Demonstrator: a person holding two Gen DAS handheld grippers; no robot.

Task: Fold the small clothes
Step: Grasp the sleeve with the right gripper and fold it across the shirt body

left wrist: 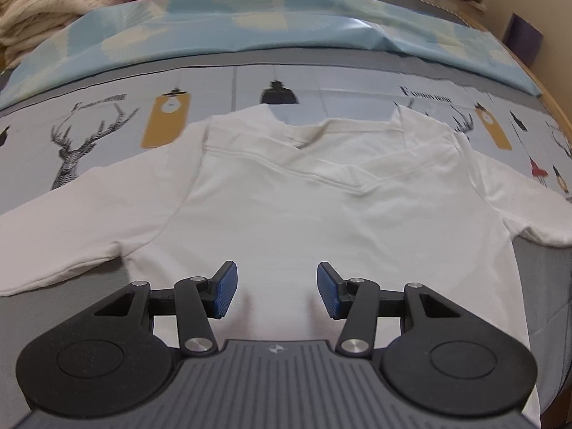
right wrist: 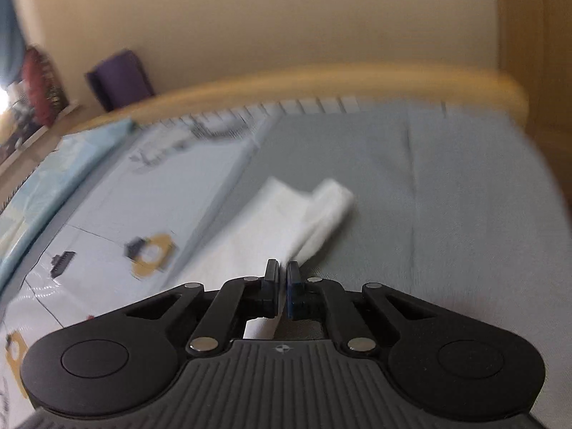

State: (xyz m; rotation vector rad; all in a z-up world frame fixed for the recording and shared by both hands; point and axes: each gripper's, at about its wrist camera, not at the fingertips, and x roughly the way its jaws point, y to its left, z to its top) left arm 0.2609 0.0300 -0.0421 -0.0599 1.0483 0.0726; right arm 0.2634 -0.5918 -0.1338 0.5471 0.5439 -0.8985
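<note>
L gripper [left wrist: 275, 289] tipped steeply down, jaws apart w/ a wide gap, blue pads [left wrist: 224, 290] facing each other, nothing between. R gripper [right wrist: 282, 289] angled down less steeply, jaws closed, pads nearly touching.

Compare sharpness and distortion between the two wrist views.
Left wrist view: mostly sharp, the white shirt crisp, fisheye bowing the bedsheet edges. Right wrist view: motion-smeared, sheet prints and white sleeve soft, only the right gripper sharp.
</note>
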